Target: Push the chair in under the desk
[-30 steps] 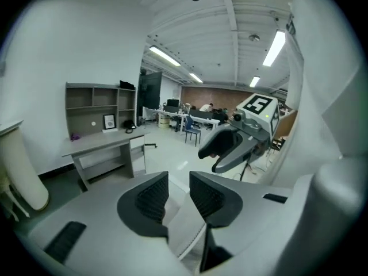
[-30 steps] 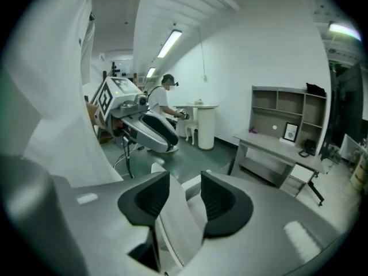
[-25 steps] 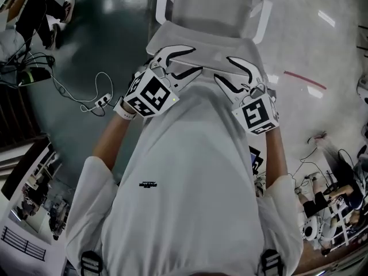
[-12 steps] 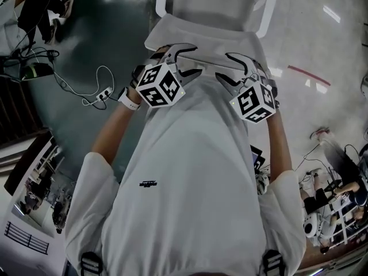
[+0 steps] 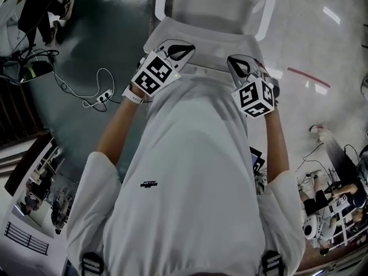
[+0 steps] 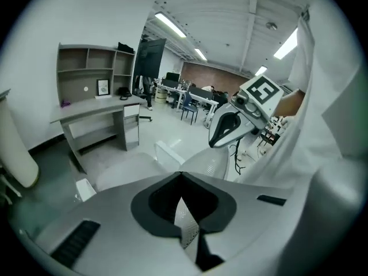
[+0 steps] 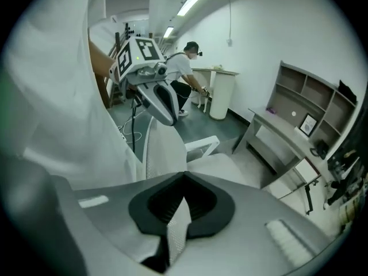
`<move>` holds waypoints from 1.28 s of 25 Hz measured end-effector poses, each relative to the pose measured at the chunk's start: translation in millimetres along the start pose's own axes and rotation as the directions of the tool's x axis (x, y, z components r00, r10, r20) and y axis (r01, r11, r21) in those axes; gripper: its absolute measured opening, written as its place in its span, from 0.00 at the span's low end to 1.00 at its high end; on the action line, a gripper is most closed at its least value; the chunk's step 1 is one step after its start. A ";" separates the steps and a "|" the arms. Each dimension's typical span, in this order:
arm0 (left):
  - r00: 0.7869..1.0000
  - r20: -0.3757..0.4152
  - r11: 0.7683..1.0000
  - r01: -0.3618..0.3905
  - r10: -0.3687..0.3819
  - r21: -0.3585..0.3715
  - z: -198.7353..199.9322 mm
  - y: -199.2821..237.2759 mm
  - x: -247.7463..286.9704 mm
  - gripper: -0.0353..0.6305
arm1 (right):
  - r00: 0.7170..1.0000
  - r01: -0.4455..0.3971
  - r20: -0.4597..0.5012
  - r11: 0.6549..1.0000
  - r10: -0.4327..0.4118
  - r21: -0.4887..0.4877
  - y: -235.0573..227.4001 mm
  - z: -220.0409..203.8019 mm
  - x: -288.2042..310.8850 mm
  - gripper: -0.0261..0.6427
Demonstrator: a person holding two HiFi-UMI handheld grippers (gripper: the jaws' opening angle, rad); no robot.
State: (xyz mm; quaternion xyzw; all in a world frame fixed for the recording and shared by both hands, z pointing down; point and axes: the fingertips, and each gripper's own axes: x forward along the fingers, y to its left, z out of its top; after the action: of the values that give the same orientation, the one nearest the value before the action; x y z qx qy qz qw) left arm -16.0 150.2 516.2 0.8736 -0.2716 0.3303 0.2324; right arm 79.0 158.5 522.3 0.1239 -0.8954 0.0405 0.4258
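The chair stands directly before the person, with its back towards them. The desk is beyond the chair, apart from it, against the wall, with a shelf unit on it. A cable lies on the floor at the person's left.

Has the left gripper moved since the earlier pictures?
Yes. In the head view the left gripper has gone up the picture to the chair back; its jaws have just been closing on it.
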 end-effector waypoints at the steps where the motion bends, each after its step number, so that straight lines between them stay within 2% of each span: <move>1: 1.000 -0.003 1.000 -0.005 0.005 0.009 -0.3 -0.3 -3.6 0.06 | 1.000 -0.001 0.014 1.000 0.001 0.014 -2.2 2.6 -3.9 0.05; 7: 0.999 -0.036 0.998 -0.006 0.008 0.055 -10.5 -7.0 -5.4 0.06 | 0.999 0.000 0.044 1.000 0.000 0.007 -4.9 9.3 -11.8 0.05; 10: 0.998 -0.056 0.995 0.023 -0.017 0.098 -12.5 -17.1 -2.6 0.06 | 0.998 -0.025 0.061 1.000 0.025 0.001 5.6 14.2 -9.1 0.06; 11: 0.997 -0.073 0.992 0.044 -0.036 0.120 -14.4 -22.1 -1.5 0.11 | 0.997 -0.040 0.067 0.999 0.040 0.002 10.4 16.2 -8.0 0.06; 12: 0.994 -0.095 0.987 0.071 -0.057 0.142 -17.8 -27.8 -0.4 0.22 | 0.996 -0.062 0.068 0.998 0.062 0.003 16.6 17.5 -6.7 0.07; 13: 0.989 -0.121 0.982 0.098 -0.079 0.164 -22.1 -33.6 1.0 0.27 | 0.994 -0.090 0.062 0.996 0.090 0.001 23.7 17.3 -5.1 0.21; 14: 0.985 -0.148 0.975 0.121 -0.094 0.186 -26.8 -38.4 2.7 0.33 | 0.992 -0.119 0.049 0.993 0.119 -0.004 30.7 15.7 -3.4 0.30; 15: 0.980 -0.174 0.969 0.135 -0.099 0.208 -31.7 -41.7 4.6 0.36 | 0.989 -0.143 0.034 0.990 0.143 -0.013 36.5 12.8 -1.4 0.35; 18: 0.969 -0.233 0.953 0.148 -0.086 0.266 -45.2 -43.4 11.2 0.40 | 0.982 -0.191 -0.013 0.981 0.191 -0.033 47.3 1.6 7.4 0.38; 22: 0.965 -0.257 0.950 0.126 -0.051 0.285 -53.3 -38.0 18.8 0.41 | 0.974 -0.219 -0.073 0.974 0.215 -0.050 53.4 -15.7 22.3 0.39; 25: 0.968 -0.252 0.953 0.093 -0.019 0.289 -51.7 -34.4 19.7 0.40 | 0.976 -0.190 -0.126 0.977 0.178 -0.092 51.0 -31.8 34.4 0.38; 26: 0.968 -0.251 0.952 0.086 -0.011 0.292 -51.2 -34.3 19.6 0.39 | 0.977 -0.176 -0.140 0.979 0.160 -0.106 49.6 -36.8 38.0 0.37; 27: 0.967 -0.253 0.951 0.082 -0.004 0.298 -51.2 -34.4 19.5 0.39 | 0.978 -0.165 -0.150 0.979 0.146 -0.117 48.8 -40.6 40.8 0.28; 29: 0.964 -0.265 0.948 0.078 0.007 0.310 -51.2 -34.8 20.0 0.39 | 0.979 -0.154 -0.154 0.978 0.132 -0.139 48.9 -44.1 42.7 0.21; 32: 0.958 -0.284 0.945 0.070 0.024 0.319 -50.8 -33.1 22.3 0.39 | 0.981 -0.145 -0.151 0.974 0.120 -0.173 48.2 -46.0 41.8 0.18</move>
State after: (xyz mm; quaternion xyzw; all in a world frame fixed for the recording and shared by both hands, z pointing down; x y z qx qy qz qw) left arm -3.9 197.4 558.6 0.8465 -0.1667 0.4899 0.1253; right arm 75.9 205.4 585.4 0.0208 -0.8696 -0.0053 0.4932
